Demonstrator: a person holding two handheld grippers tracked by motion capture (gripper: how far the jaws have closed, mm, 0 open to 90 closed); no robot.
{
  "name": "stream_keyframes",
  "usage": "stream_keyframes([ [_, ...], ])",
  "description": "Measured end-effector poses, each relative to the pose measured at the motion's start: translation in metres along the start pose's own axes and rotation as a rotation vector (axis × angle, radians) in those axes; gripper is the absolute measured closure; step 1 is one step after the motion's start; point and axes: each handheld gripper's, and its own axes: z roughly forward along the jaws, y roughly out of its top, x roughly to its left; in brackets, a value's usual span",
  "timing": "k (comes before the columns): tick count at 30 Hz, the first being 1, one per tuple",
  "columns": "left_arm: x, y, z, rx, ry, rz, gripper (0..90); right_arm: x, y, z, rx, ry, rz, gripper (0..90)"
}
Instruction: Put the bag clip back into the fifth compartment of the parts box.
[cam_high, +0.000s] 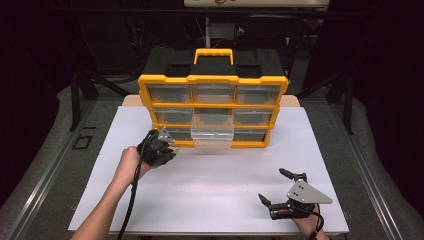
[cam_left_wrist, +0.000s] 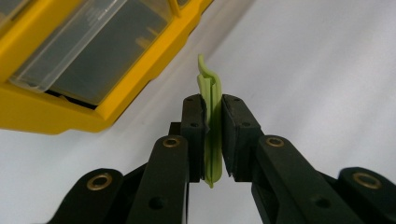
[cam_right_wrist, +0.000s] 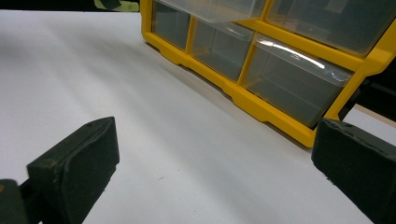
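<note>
**Left tongs pinching green strip beside organiser; right tongs spread and idle**

Left gripper: jaws pressed together on a thin pale-green plastic strip, gripped flat between the pads, with its curled tip poking out past the jaw ends. Judgement: an edge-on pinch like this keeps the strip stiff and leaves its tip free to lead into a narrow opening. In the high view the left gripper sits low over the white tabletop sheet, just off the lower left corner of the yellow-framed, black-bodied drawer organiser.

One clear plastic drawer in the middle column is pulled out and juts forward over the sheet. Judgement: this is the likely place for the strip, since every other drawer sits flush.

Right gripper: jaws spread wide, nothing between them, resting near the front right of the sheet, well apart from the organiser. Its own view looks across bare sheet to the yellow frame. Judgement: parked out of the way, free to steady the frame if needed.

Room for moving: open sheet lies between the left gripper and the pulled-out drawer. The drawer's front lip and the frame's lower rail are the edges to clear; approach from above looks unobstructed. The black carry handle with yellow grip is well behind and no obstacle.
</note>
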Motion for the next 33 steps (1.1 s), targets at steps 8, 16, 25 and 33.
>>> stream_keyframes([
  [8, 0.004, 0.007, -0.006, -0.002, 0.014, 0.002, 80.3, 0.0, 0.0, 0.0, 0.002, 0.002, 0.001, 0.3],
  [16, 0.007, 0.013, -0.013, -0.008, 0.026, 0.009, 80.3, 0.0, 0.0, 0.0, 0.002, 0.002, 0.003, 0.3],
  [25, 0.01, 0.018, -0.018, -0.01, 0.032, 0.017, 80.3, 0.0, 0.0, 0.0, 0.003, 0.003, 0.003, 0.3],
  [33, 0.012, 0.024, -0.024, -0.017, 0.041, 0.021, 80.3, 0.0, 0.0, 0.0, 0.002, 0.003, 0.004, 0.4],
])
